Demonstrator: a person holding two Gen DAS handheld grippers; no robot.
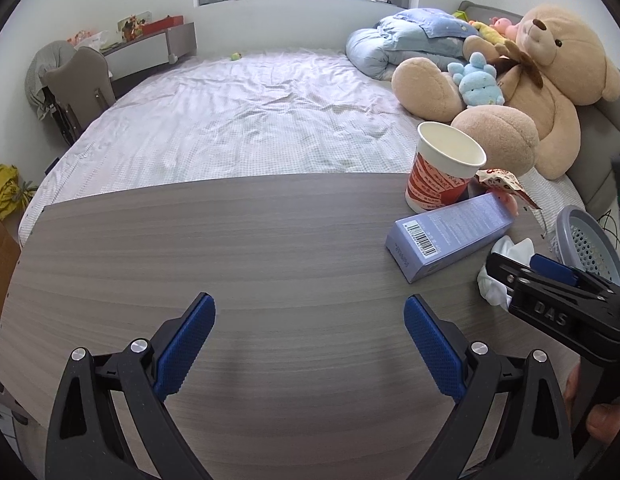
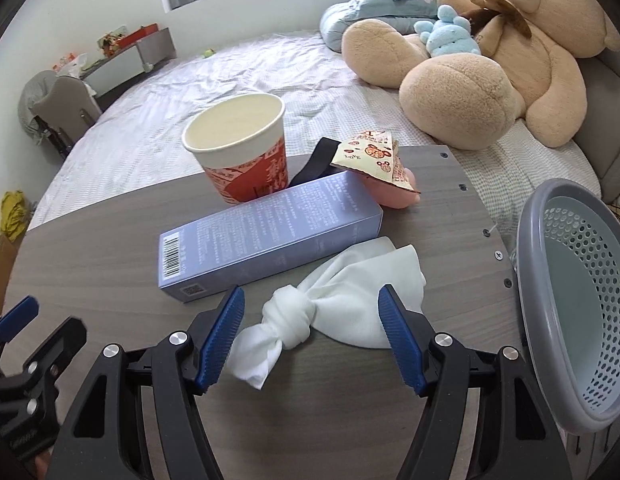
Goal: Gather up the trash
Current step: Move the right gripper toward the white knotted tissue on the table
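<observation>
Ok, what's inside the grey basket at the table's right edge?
The grey basket looks empty: only its bare perforated wall and pale inner surface show in the right wrist view. Its lower part runs off frame, so that part cannot be checked.

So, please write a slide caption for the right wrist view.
Open right gripper straddles a knotted white cloth beside the grey basket.

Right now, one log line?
left gripper: open, empty | right gripper: open around knotted white cloth | grey perforated plastic basket: empty
</observation>
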